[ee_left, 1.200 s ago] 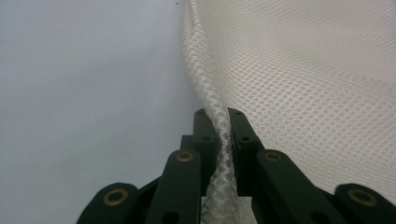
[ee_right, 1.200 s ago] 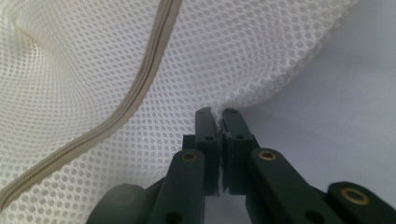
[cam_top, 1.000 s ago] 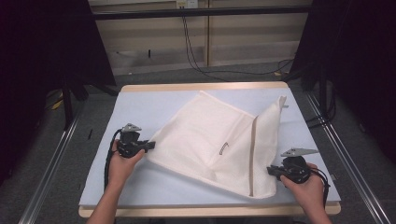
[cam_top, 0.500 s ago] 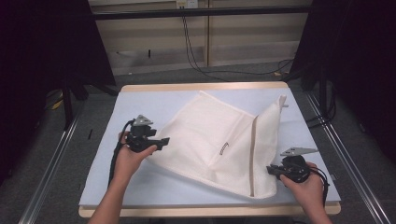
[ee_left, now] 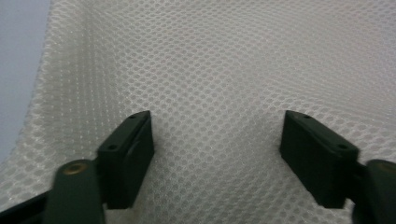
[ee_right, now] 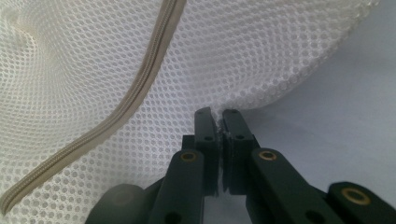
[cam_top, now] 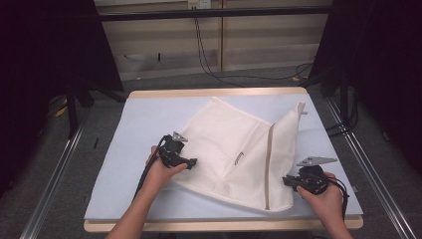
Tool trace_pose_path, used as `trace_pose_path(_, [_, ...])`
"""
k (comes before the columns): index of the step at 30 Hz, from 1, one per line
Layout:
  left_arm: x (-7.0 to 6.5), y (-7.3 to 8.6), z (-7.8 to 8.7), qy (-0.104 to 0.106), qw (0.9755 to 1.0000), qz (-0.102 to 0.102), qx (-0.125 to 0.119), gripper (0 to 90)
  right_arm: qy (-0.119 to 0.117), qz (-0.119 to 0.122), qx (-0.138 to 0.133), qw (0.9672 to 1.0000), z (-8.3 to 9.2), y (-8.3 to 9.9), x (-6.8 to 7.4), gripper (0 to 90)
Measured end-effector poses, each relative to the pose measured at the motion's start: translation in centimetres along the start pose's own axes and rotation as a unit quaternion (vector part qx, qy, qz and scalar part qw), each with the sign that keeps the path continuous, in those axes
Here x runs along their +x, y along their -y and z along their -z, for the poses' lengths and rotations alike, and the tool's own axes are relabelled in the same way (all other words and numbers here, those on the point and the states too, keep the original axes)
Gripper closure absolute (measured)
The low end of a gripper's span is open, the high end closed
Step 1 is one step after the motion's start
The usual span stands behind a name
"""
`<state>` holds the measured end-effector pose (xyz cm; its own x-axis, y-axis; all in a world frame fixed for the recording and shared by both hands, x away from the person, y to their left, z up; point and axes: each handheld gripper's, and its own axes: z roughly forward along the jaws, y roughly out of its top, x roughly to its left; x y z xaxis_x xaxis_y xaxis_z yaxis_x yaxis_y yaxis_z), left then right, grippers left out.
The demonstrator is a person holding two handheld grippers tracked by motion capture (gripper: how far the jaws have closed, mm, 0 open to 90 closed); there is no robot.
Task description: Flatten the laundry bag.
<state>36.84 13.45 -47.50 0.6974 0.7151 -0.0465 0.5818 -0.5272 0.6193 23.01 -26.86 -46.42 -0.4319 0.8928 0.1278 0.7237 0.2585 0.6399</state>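
A white mesh bag [cam_top: 239, 154] is spread flat on the pale blue worktop [cam_top: 124, 149], its zipper [ee_right: 112, 116] running along the right part. Its near right edge is pinched between the closed jaws of the right gripper [ee_right: 218, 116]. The left gripper [ee_left: 217, 140] is held over the bag's left edge, jaws wide apart above the mesh.

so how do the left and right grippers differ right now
The left gripper has its jaws wide apart over the mesh bag, holding nothing; the right gripper is shut on the bag's edge. The left sits over the bag's near left part, the right at its near right corner. Both have black jaws.
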Motion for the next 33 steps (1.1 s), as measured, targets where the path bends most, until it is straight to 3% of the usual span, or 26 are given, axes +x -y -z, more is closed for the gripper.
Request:
trace_pose_path(4, [-0.8, -0.8, 0.3, 0.009, 0.9992, -0.026, 0.029, 52.5, -0.002, 0.001, 0.001, 1.0, 0.0, -0.1, 0.0, 86.1])
trace_pose_path(8, [-1.3, -1.0, 0.4, 0.019, 0.9988, -0.025, 0.038, 87.0, -0.003, -0.001, 0.0, 1.0, 0.0, -0.1, 0.0, 86.1])
trace_pose_path(10, [-1.5, -0.8, 0.4, 0.009, 0.9993, -0.023, 0.029, 88.7, -0.003, 0.0, -0.003, 1.0, 0.0, -0.2, 0.0, 86.2])
trace_pose_path(12, [-1.4, -0.6, 0.7, 0.0, 0.9998, -0.005, 0.02, 89.9, -0.001, -0.002, -0.003, 1.0, 0.0, -0.2, 0.0, 86.2])
trace_pose_path(14, [-1.0, -0.4, 1.0, -0.022, 0.9996, -0.004, 0.016, 90.0, -0.003, -0.001, -0.005, 1.0, -0.1, -0.4, 0.0, 86.3])
trace_pose_path(21, [1.7, 1.3, 3.0, -0.064, 0.9973, 0.034, -0.011, 90.0, -0.015, 0.001, -0.021, 0.9997, -1.0, -1.7, 0.9, 86.4])
trace_pose_path(22, [2.1, 1.6, 3.4, -0.066, 0.9967, 0.045, -0.018, 90.0, -0.016, 0.002, -0.022, 0.9996, -1.2, -2.0, 1.2, 86.4])
trace_pose_path(27, [3.1, 2.8, 3.8, -0.064, 0.9961, 0.059, -0.015, 90.0, -0.012, 0.016, -0.018, 0.9996, -2.1, -3.1, 2.4, 86.4])
trace_pose_path(33, [2.8, 2.8, 3.5, -0.045, 0.9971, 0.059, -0.018, 89.8, -0.034, 0.006, 0.004, 0.9994, -1.3, -1.2, 2.3, 85.6])
